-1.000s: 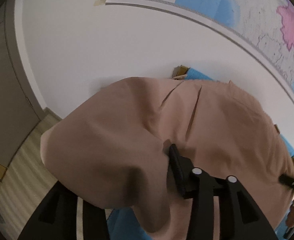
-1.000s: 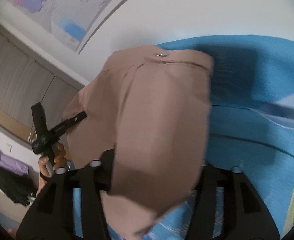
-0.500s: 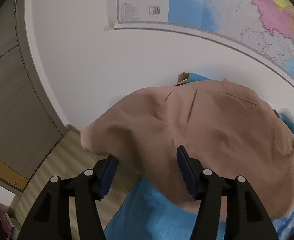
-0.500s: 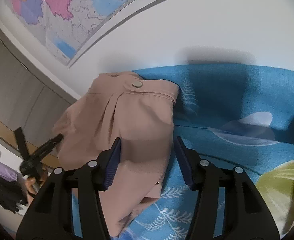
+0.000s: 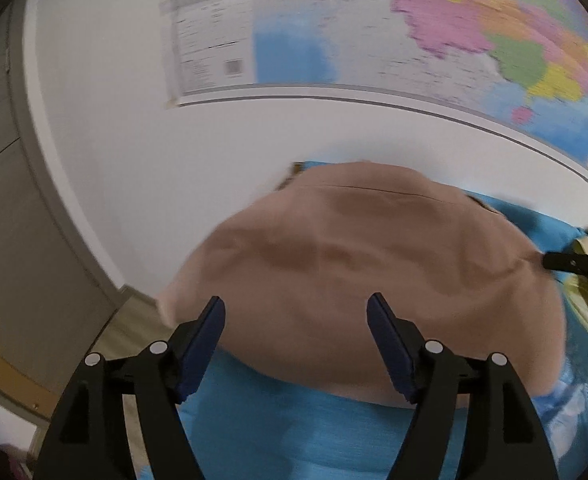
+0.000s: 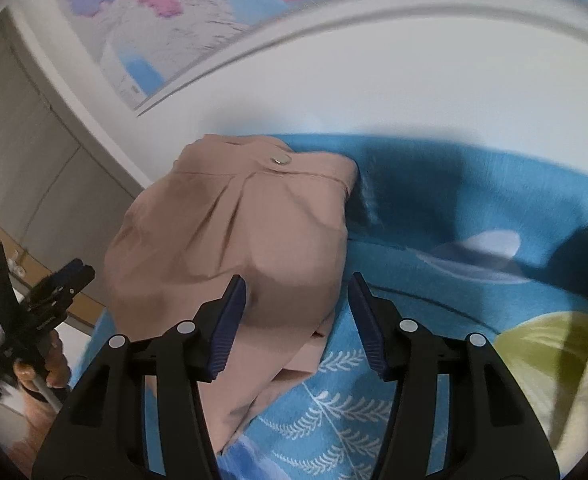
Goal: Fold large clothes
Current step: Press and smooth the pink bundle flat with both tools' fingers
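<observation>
A tan garment [image 5: 354, 280] lies folded in a soft heap on the blue patterned bedsheet [image 5: 294, 432]. In the right wrist view the garment [image 6: 230, 248] shows a waistband with a metal button [image 6: 279, 160]. My left gripper [image 5: 296, 308] is open and empty, its jaws just in front of the garment's near edge. My right gripper [image 6: 297, 284] is open and empty over the garment's right edge. The left gripper also shows at the left of the right wrist view [image 6: 60, 284].
A white wall with a large coloured map [image 5: 434, 32] stands behind the bed. A grey wardrobe [image 5: 10, 240] and wood floor are at the left. A yellow-green cloth [image 6: 550, 344] lies at the right on the sheet.
Both grippers let go of the garment and opened. The garment dropped onto the sheet, and both grippers drew back from it.
</observation>
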`<move>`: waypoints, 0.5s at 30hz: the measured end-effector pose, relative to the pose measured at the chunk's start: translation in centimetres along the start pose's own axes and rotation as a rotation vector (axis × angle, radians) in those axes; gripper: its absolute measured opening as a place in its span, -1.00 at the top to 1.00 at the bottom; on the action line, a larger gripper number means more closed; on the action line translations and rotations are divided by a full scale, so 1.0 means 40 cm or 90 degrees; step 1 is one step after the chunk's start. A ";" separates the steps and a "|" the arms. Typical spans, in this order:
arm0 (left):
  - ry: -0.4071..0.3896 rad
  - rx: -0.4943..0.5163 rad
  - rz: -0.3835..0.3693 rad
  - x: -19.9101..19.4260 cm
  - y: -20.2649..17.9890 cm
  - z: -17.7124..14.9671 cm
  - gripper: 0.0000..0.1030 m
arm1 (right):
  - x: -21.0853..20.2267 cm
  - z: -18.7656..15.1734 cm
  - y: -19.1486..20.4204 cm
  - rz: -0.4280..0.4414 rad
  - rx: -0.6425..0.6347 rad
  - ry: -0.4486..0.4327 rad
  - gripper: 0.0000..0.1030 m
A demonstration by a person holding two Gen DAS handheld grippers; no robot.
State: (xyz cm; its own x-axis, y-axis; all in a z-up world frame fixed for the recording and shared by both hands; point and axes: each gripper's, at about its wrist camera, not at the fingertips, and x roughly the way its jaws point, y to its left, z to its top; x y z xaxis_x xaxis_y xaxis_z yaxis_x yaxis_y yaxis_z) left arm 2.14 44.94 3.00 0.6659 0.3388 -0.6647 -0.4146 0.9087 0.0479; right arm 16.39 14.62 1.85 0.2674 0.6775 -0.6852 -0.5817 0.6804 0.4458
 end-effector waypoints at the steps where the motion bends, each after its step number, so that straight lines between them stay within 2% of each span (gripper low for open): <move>1: -0.001 0.007 -0.012 -0.004 -0.019 -0.001 -0.37 | -0.009 -0.002 0.013 -0.005 -0.017 -0.008 -0.04; 9: 0.004 0.026 -0.060 -0.021 -0.104 -0.015 -0.38 | -0.028 -0.016 0.094 0.013 -0.108 -0.027 -0.04; 11: 0.011 0.028 -0.069 -0.010 -0.114 -0.015 -0.38 | -0.016 -0.028 0.115 0.019 -0.135 -0.016 -0.04; 15: 0.030 0.033 -0.074 0.014 -0.134 -0.028 -0.38 | 0.036 -0.063 0.137 -0.008 -0.188 0.019 0.00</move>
State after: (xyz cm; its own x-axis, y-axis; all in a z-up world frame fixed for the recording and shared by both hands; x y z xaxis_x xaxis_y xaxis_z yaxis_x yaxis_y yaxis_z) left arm 4.04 40.00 1.55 0.6771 0.2190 -0.7026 -0.3025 0.9531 0.0055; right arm 11.65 18.63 1.88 0.2552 0.6585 -0.7080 -0.7781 0.5746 0.2539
